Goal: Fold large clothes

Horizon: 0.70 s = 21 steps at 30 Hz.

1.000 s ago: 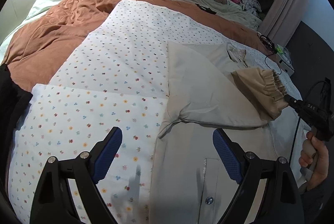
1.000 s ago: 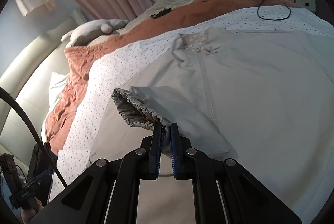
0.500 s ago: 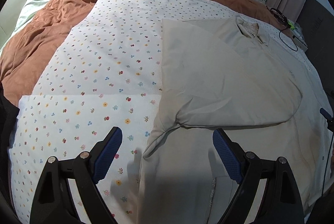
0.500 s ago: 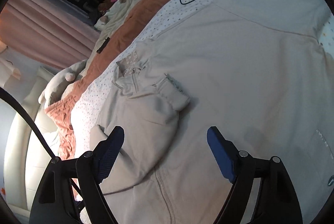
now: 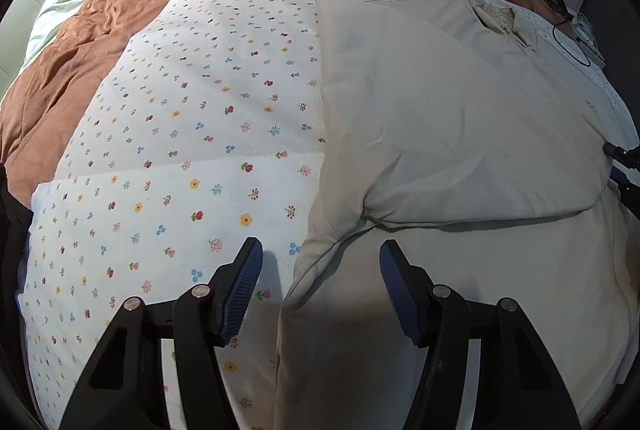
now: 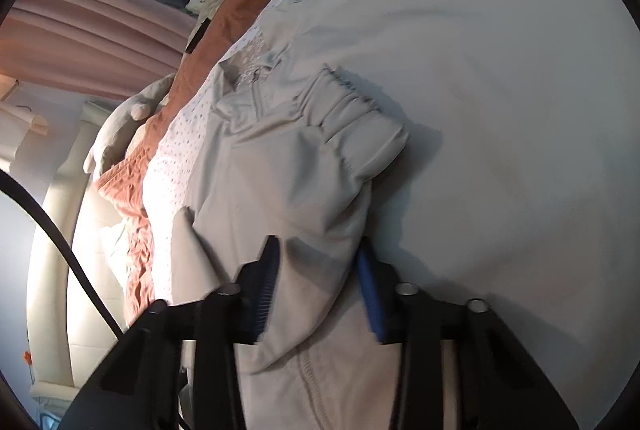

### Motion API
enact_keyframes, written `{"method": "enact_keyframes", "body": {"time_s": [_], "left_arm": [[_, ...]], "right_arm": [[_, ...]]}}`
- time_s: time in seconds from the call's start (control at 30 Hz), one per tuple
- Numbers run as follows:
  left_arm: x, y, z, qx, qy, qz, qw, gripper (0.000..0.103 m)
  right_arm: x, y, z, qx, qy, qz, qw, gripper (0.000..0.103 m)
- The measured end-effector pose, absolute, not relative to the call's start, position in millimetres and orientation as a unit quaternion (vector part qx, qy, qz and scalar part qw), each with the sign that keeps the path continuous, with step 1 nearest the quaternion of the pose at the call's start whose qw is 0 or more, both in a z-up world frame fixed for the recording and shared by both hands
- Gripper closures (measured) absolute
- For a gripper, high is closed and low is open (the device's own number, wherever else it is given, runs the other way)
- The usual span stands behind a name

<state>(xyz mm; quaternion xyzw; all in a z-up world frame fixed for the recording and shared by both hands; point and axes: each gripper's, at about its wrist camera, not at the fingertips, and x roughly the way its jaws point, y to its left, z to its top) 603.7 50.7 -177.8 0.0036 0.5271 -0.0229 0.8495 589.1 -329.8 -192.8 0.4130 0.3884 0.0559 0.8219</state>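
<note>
the beige jacket point(image 5: 460, 133) is lying spread across the right half of the left wrist view, on a flower-print sheet point(image 5: 192, 133) that is covering the left half. one sleeve point(image 6: 304, 165) is lying folded across the chest, its gathered elastic cuff point(image 6: 352, 117) sitting at the centre of the right wrist view.

the left gripper point(image 5: 320, 290) is hovering at the bottom centre, jaws closing, pads straddling the jacket's side edge where the sleeve fold meets the body, not yet pressing on cloth. the right gripper point(image 6: 318, 290) is closing too, with folded sleeve fabric bunched between its blue pads; whether they are already pinching it is hard to tell.

the cloth is looking light, soft and limp, so it is likely to sag and drag and to slip its fold if lifted by one point. the side seam and hem edge are probably the best places to hold, both layers together.

the sheet at left is giving open room; a rust-brown duvet point(image 5: 80, 41) is bordering the upper left and a black cable point(image 5: 568, 45) is lying at the upper right.
</note>
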Motion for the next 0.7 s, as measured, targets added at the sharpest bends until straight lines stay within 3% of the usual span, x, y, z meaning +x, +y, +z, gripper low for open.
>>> {"method": "enact_keyframes", "body": {"time_s": [0.03,0.13,0.6,0.7], "left_arm": [[606,49,-178,0.008,0.525,-0.021,0.851,0.047],[614,47,-181,0.018,0.528,-0.012,0.849,0.057],[618,59,-184,0.016,0.528,0.030,0.849,0.057],[617,62,-184,0.005,0.528,0.023,0.849,0.057]], "right_arm": [[587,-329,-191,0.418,0.385,0.050,0.821,0.090],[577,-327,-188,0.434,0.364,0.037,0.823,0.097],[491,-294,-164,0.436,0.294,-0.138,0.839,0.098],[496,-306,-158,0.451,0.286,-0.102,0.839,0.098]]}}
